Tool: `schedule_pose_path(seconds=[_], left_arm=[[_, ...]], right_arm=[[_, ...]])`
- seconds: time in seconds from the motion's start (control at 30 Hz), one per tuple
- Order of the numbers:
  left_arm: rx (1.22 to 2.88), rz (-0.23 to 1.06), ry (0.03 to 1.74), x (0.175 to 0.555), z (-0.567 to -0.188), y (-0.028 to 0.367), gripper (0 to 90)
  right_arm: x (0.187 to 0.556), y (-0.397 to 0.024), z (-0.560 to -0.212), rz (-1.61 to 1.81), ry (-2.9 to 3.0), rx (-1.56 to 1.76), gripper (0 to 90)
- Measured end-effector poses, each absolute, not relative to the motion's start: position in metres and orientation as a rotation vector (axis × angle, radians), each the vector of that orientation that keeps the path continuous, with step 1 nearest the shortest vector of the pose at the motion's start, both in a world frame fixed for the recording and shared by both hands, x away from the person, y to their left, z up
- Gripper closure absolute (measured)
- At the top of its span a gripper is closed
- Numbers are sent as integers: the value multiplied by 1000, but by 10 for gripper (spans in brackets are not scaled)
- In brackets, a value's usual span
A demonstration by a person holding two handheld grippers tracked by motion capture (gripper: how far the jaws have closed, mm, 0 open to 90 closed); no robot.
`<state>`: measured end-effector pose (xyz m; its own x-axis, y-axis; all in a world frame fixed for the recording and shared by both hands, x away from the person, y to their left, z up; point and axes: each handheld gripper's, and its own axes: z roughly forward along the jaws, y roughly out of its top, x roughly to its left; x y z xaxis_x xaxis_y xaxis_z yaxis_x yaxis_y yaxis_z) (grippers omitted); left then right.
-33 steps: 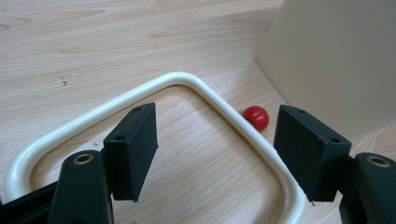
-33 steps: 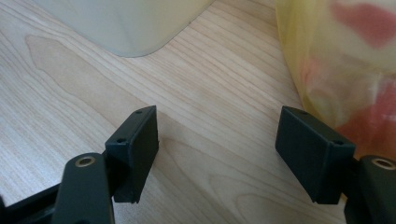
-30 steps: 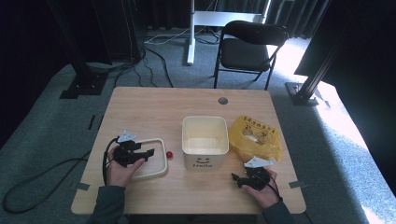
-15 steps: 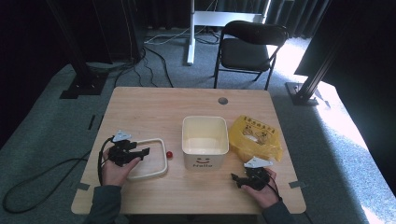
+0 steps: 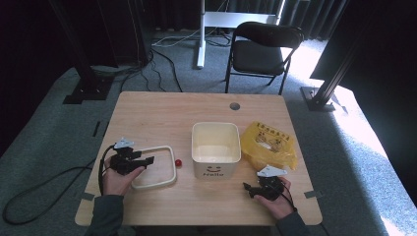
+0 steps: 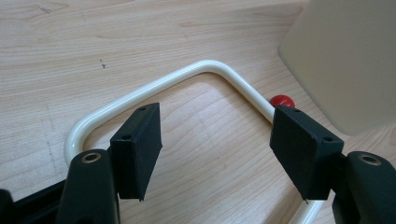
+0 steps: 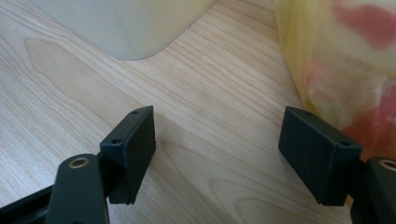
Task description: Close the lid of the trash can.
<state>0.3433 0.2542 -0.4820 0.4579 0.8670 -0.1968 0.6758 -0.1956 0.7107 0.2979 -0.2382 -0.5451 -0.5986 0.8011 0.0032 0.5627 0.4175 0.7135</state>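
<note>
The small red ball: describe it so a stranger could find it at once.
Start at the cream square plastic bin mid-table. Left of it lies a cream rounded-rectangle ring. The small red ball sits between them against the ring's outer edge, the only red thing on bare wood.

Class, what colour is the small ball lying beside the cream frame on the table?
Red. The small ball shows best in the left gripper view, touching the cream frame.

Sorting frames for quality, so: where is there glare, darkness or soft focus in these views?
High view: sunlight washes out the floor at right, the room's back and sides are dark, the table evenly lit. Left gripper view: sharp wood grain, cream bin slightly soft. Right gripper view: yellow bag blurred, bright.
</note>
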Motion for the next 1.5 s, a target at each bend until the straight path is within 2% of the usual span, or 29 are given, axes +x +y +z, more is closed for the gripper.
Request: schedule_pose_path(seconds=[0.2, 0.3, 0.93, 1.2, 1.5], left_arm=[[1952, 361, 1309, 345, -484, 260, 344], [1943, 364, 1339, 348, -487, 264, 385], [1981, 416, 1410, 355, -502, 281, 411], [1958, 417, 1462, 360, -512, 291, 488], [1981, 459, 1488, 368, -521, 293, 517]], right_arm=[[298, -238, -545, 984, 2339, 1174, 265], [298, -238, -545, 985, 2338, 1173, 265], [298, -238, -545, 985, 2338, 1175, 265], [298, -238, -545, 987, 2337, 1172, 264], [298, -238, -545, 988, 2335, 1172, 263]])
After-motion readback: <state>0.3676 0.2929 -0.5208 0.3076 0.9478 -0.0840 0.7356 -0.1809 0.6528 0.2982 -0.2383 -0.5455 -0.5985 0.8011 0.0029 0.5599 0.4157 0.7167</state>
